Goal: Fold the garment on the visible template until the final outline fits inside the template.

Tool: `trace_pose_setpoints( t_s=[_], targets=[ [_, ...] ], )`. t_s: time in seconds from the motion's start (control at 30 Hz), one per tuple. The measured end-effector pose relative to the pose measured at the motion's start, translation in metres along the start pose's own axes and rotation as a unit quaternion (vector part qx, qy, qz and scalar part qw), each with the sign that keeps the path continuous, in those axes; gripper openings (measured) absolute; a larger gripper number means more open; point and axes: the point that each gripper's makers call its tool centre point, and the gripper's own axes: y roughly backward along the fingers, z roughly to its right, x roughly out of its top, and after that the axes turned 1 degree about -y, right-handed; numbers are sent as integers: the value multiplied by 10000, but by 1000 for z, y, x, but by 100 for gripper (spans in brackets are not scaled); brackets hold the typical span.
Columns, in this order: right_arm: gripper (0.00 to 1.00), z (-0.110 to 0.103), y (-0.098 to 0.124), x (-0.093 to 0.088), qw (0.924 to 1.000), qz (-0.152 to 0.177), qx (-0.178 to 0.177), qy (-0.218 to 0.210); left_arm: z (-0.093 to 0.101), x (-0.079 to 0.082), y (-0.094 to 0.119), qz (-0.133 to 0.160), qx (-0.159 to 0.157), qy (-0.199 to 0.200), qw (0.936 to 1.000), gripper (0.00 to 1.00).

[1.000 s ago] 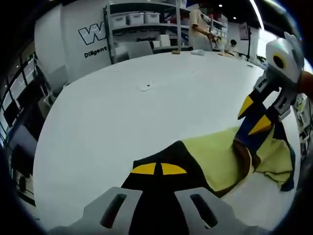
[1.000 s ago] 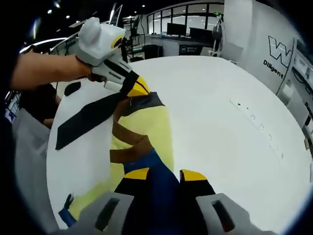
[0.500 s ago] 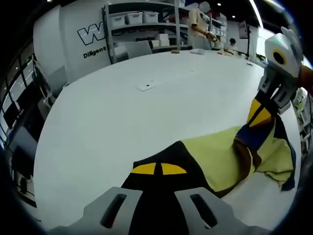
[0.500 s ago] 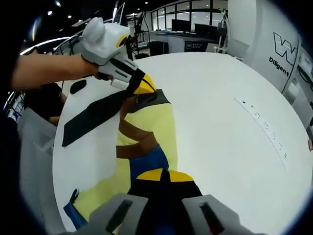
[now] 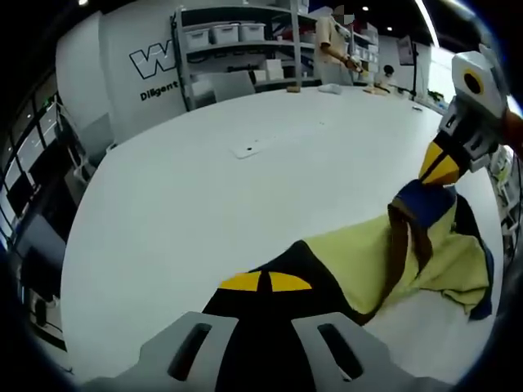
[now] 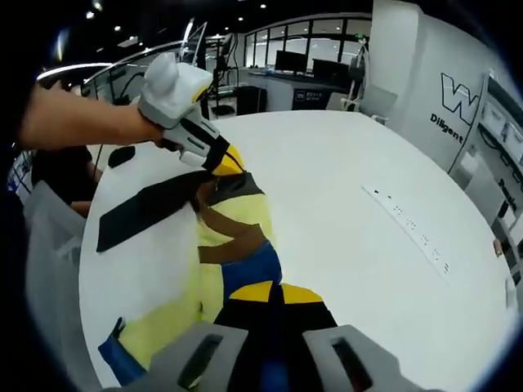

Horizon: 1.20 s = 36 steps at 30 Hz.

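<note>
Two hand-held grippers [image 5: 265, 282] [image 6: 268, 292] clamping garment [image 6: 237, 220].

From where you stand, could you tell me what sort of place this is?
Probably an open-plan lab or workshop office: a large white table, a shelving rack with white storage bins beside a logo wall, and glass-walled desks with monitors further back.

Lettering I can read on the wall

Past my jaws, the white wall [image 5: 122, 73] in the left gripper view carries a big outlined "W" logo [image 5: 151, 59] cut off by shelving, with "Diligent" [image 5: 159, 90] beneath it. In the right gripper view the same wall [image 6: 425, 82] shows the "W" [image 6: 458, 88] and "Diligent" [image 6: 448, 124], partly cropped.
</note>
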Motion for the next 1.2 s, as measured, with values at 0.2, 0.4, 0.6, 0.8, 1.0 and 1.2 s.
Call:
trace_pose_setpoints(
  t_s=[0.2, 0.4, 0.6, 0.8, 1.0, 1.2],
  targets=[
    [0, 29, 13, 1, 9985, 220, -428, -263, -3, 18, -2, 102, 24, -47, 9999, 0],
    [0, 62, 25, -5, 9939, 398, -832, -599, -10, 42, -10, 192, 60, -134, 9997, 0],
    [0, 90, 27, -11, 9888, 521, -1081, -887, -11, 57, -25, 199, 50, -234, 9995, 0],
    [0, 113, 20, -18, 9847, 562, -1229, -1101, -14, 62, -43, 137, 48, -265, 9995, 0],
    [0, 131, 14, -22, 9814, 614, -1362, -1207, -15, 66, -54, 143, 42, -229, 9996, 0],
    [0, 154, 7, -27, 9776, 647, -1506, -1324, -14, 70, -70, 128, 18, -254, 9996, 0]
  ],
)
